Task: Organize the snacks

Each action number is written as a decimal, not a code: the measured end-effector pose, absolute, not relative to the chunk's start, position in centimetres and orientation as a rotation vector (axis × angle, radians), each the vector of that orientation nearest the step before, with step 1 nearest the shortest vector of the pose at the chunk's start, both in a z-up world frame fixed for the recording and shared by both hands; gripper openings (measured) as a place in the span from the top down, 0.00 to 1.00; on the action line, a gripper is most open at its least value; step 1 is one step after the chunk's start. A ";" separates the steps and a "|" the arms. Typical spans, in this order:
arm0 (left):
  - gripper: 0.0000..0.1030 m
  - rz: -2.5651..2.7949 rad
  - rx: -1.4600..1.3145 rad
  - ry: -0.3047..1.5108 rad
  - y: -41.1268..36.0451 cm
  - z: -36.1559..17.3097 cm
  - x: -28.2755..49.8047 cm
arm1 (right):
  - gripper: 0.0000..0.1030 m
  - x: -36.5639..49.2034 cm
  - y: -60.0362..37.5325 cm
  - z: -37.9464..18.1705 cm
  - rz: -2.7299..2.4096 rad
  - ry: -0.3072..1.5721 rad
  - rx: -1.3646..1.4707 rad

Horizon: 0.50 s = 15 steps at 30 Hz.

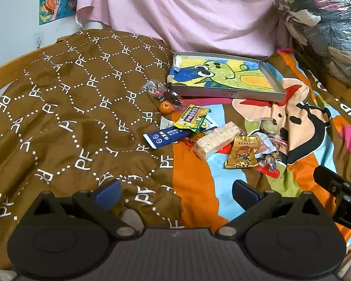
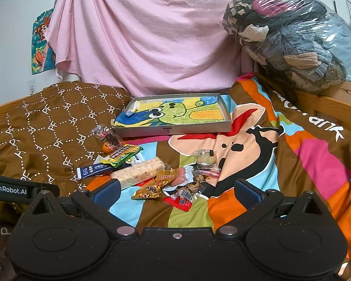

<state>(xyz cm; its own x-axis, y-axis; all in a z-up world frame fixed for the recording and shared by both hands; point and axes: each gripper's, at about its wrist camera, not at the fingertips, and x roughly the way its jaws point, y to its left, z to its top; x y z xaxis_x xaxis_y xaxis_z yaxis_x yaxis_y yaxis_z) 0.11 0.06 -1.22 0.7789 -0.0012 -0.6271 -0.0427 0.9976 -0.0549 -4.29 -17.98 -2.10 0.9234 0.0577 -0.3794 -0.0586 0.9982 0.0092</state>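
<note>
on the left of the bed lies a brown quilt point(image 2: 46, 126) printed with "pf" letters, bare of snacks. the left claw point(image 1: 176, 193) hangs low over its edge with its fingers wide apart and nothing between them.

the snacks sit in a loose heap where the brown quilt meets a bright cartoon blanket point(image 2: 292, 164). going rightward: a clear wrapped sweet point(image 2: 106, 135) touching a small orange point(image 2: 107, 148), a dark blue stick packet point(image 2: 93, 170), a yellow-green packet point(image 2: 124, 155) overlapping it, a long pale rice-crisp bar point(image 2: 140, 171), a gold packet point(image 2: 153, 186), a pink sausage point(image 2: 180, 175), a red packet point(image 2: 179, 200), and a round biscuit in clear wrap point(image 2: 206, 157). behind the heap rests a shallow grey box tray point(image 2: 173, 130) lined with a green cartoon drawing, holding no snacks yet; it looks the likely home for them.

the right claw point(image 2: 175, 193) hovers just before the gold and red packets, fingers spread and holding nothing.

risks, as i judge them: the packets overlap, so closing on one may drag or pinch a neighbour; slick wrappers could slip out; the soft bedding gives way, so fingers may snag the blanket instead; the orange may roll; the rice bar could crumble if squeezed hard.
</note>
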 end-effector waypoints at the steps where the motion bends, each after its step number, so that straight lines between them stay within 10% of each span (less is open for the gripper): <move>1: 0.00 0.022 -0.068 0.677 0.1 -1.2 0.1 | 0.01 -4.3 -18.0 -2.1 0.060 0.389 -0.002; 15: 0.00 0.020 -0.065 0.686 0.1 -1.3 0.1 | 0.01 -4.3 -18.0 -2.0 0.060 0.390 -0.001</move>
